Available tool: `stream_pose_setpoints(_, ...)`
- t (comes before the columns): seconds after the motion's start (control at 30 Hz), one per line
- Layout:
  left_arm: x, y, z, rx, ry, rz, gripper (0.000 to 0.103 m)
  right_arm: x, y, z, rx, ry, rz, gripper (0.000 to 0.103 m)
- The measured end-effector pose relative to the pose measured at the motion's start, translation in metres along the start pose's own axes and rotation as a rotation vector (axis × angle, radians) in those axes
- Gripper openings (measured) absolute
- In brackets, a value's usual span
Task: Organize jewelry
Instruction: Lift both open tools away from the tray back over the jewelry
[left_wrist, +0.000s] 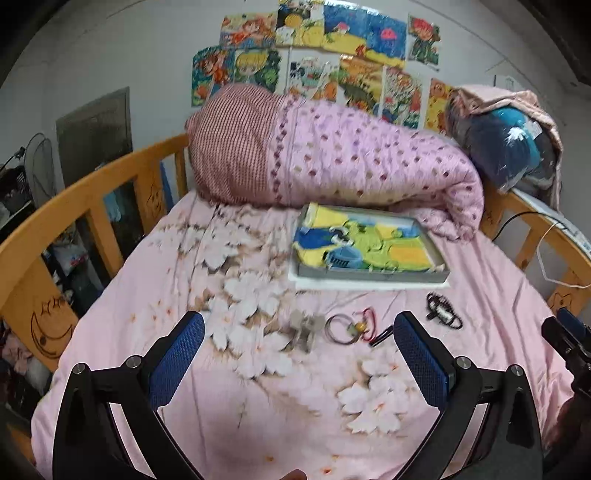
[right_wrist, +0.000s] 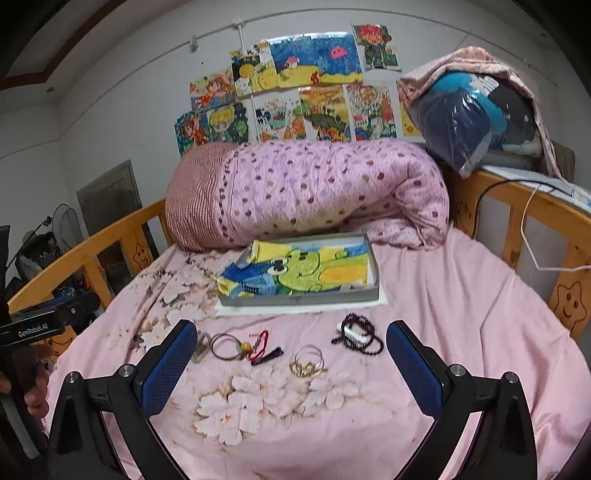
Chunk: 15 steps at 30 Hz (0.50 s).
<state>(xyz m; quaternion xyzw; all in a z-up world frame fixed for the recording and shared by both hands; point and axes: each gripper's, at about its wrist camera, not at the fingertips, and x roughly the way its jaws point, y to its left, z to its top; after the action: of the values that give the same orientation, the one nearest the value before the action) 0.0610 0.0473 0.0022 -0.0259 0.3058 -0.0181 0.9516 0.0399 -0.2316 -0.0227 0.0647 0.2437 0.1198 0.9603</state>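
Both hand-held grippers, left (left_wrist: 298, 334) and right (right_wrist: 291, 338), spread above bracelets (right_wrist: 229, 345), seemingly untouched

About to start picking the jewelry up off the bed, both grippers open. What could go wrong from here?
1. The dark bead strand lies looped around a white piece; a pinch may lift only part and drag the rest.
2. The brown cord ring, amber bead and red cord overlap, so they may come up tangled.
3. The thin gold rings lie flat on the soft sheet; the pads may catch fabric instead.
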Motion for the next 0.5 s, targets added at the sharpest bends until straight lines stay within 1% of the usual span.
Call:
stream_pose_setpoints(0.3, 0.025, 0.01, -0.019, -0.003, 0.079, 0.026, 0.1, 0.028, 0.007, -0.021, -0.017, 0.093, -0.014, 0.103)
stream_pose_setpoints(0.43, 0.041, 0.015, -0.024, -0.024, 0.117, 0.021, 0.1, 0.045, 0.004, -0.028, -0.016, 0.146, -0.017, 0.103)
stream_pose_setpoints(0.5, 0.05, 0.019, -0.028, -0.027, 0.132, 0.031, 0.1, 0.053, 0.003, -0.031, -0.029, 0.166, -0.019, 0.103)
